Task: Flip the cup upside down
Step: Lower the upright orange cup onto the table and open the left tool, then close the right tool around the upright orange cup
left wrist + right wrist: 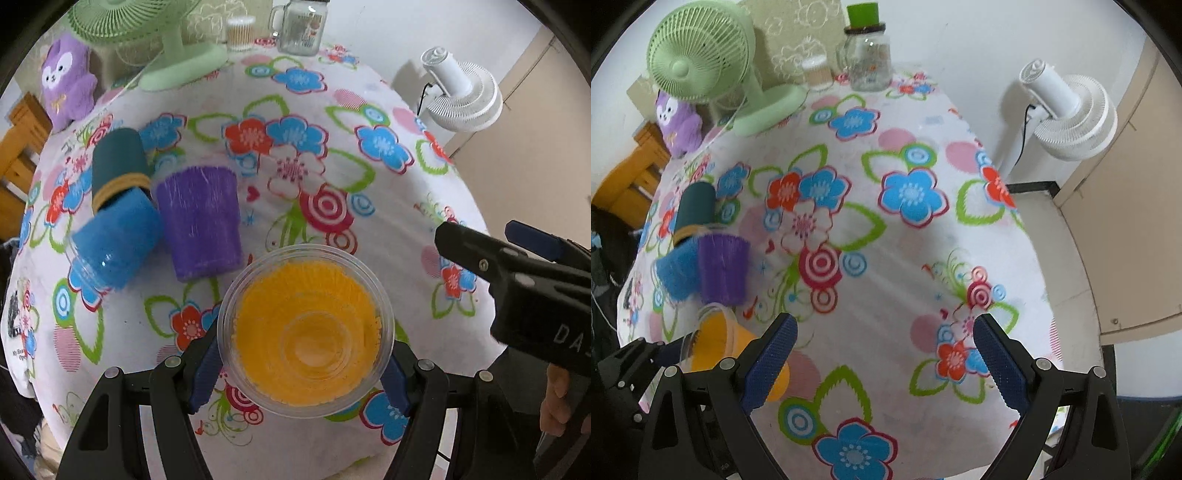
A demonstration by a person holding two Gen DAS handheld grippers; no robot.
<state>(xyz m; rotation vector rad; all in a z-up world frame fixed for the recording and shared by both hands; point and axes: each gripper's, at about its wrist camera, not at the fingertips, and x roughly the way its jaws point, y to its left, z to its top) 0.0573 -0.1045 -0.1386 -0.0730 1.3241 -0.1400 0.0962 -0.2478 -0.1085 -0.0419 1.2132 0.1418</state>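
A clear plastic cup with an orange lining (306,332) sits between the blue pads of my left gripper (301,373), mouth towards the camera; the jaws are shut on its sides and hold it over the flowered tablecloth (332,155). In the right wrist view the orange cup (720,343) is tilted at the lower left, held by the left gripper (635,365). My right gripper (884,360) is open and empty above the cloth, to the right of the cup. It also shows at the right edge of the left wrist view (517,266).
A purple cup (201,221) stands upside down beside a blue cup (110,251) and a dark teal cup (118,155) lying together at the left. A green fan (701,59), purple plush (679,125) and glass jar (866,59) stand at the back. A white fan (1067,110) is off the right edge.
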